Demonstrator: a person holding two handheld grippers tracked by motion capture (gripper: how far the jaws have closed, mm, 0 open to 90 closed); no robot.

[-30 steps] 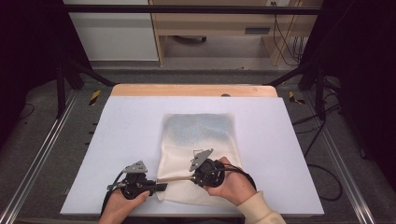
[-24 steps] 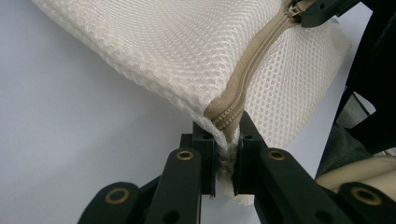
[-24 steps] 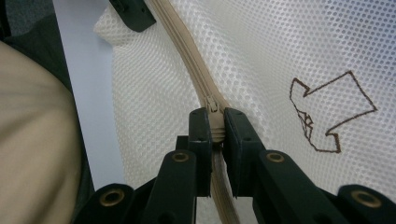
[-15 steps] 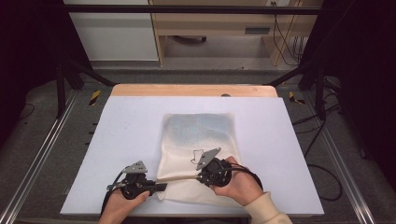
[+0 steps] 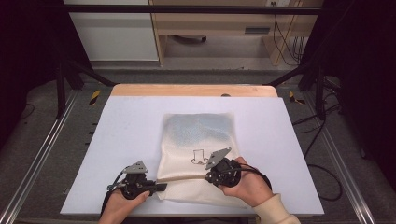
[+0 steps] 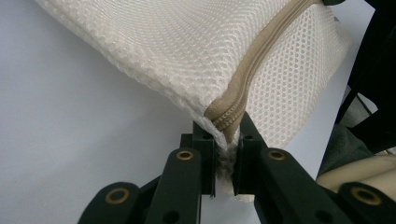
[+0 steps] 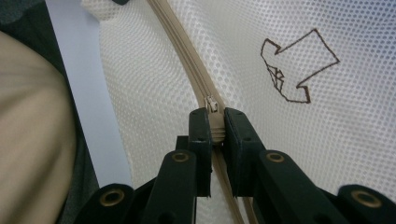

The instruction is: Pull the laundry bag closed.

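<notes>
1. Mesh bag [image 5: 198,154]: cream, lies flat on the white surface [image 5: 130,130], near the person's edge and slightly right of centre. A brown arrow outline [image 7: 299,67] is drawn on its upper face.
2. Zipper [image 7: 187,51]: tan tape along the bag's near edge, running between the two grippers.
3. Left gripper [image 5: 161,187]: held low at the bag's near left corner, pointing right. In the left gripper view, its fingers [image 6: 203,144] are pressed together on the corner of the bag, pinching the end of the zipper tape and the mesh beside it.
4. Right gripper [image 5: 206,177]: held over the near part of the bag, to the right of the left gripper. In the right gripper view, its fingers [image 7: 201,123] pinch the zipper slider [image 7: 212,105] between them, with the tape running away beyond it.
5. Hands: each grips its tool from the near edge of the surface; a pale sleeve [image 5: 275,212] covers the right wrist.
</notes>
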